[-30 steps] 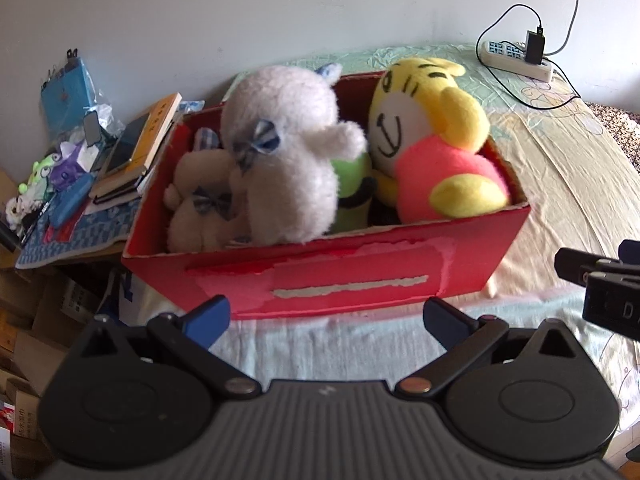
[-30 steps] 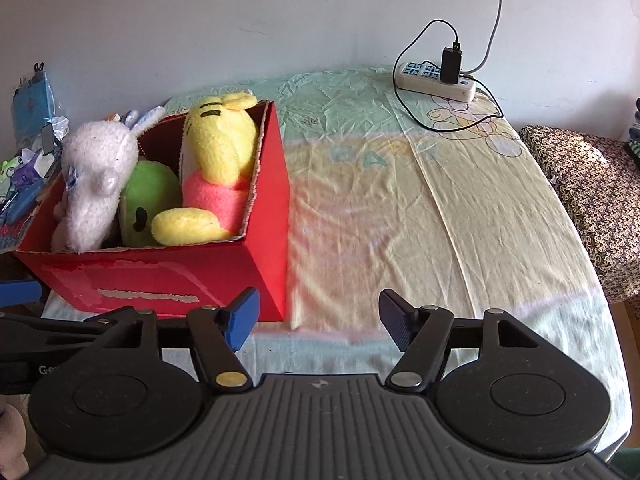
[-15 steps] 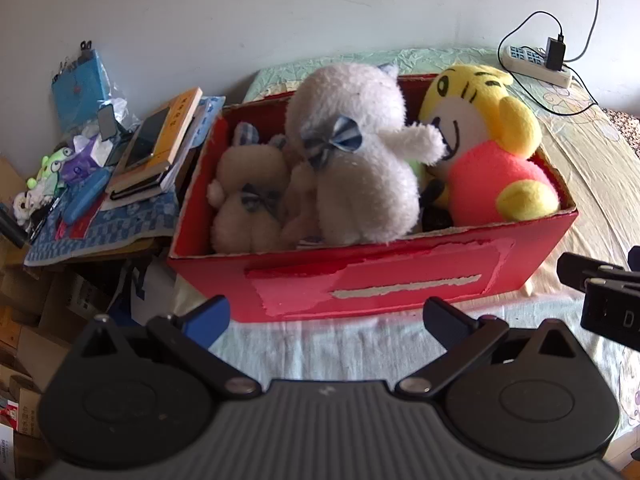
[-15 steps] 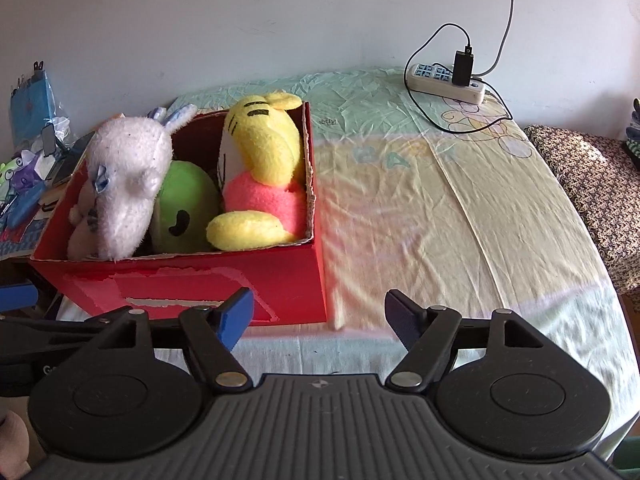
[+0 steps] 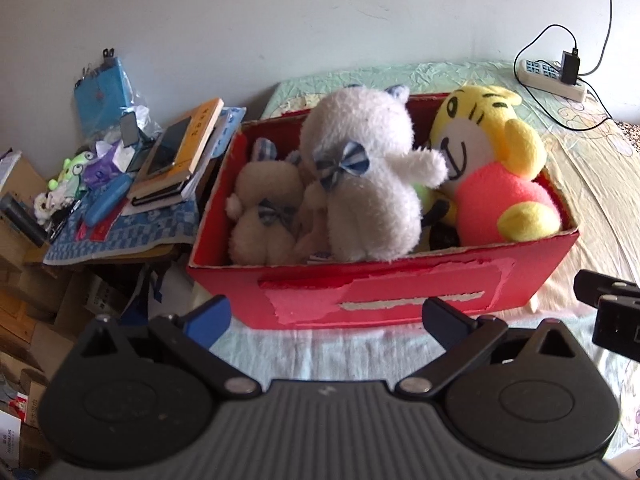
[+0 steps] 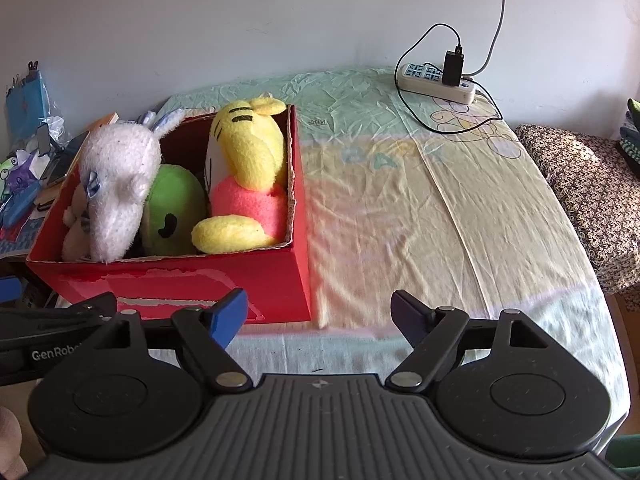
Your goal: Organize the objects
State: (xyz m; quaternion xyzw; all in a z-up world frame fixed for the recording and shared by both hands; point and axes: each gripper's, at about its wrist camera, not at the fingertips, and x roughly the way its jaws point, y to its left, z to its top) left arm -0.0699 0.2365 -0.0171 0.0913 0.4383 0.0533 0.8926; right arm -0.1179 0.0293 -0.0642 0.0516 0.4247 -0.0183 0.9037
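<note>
A plain pale wall (image 6: 240, 20) is running behind a bed (image 6: 400, 208) that is wearing a creased green-and-yellow sheet. Daylight is falling brightly across the sheet. A power strip (image 6: 438, 83) is lying near the wall, its cables trailing up and over the sheet. A patterned cushion (image 6: 588, 200) is sitting beside the bed, and a cluttered side table (image 5: 120, 236) is standing above cardboard boxes (image 5: 24, 320).
</note>
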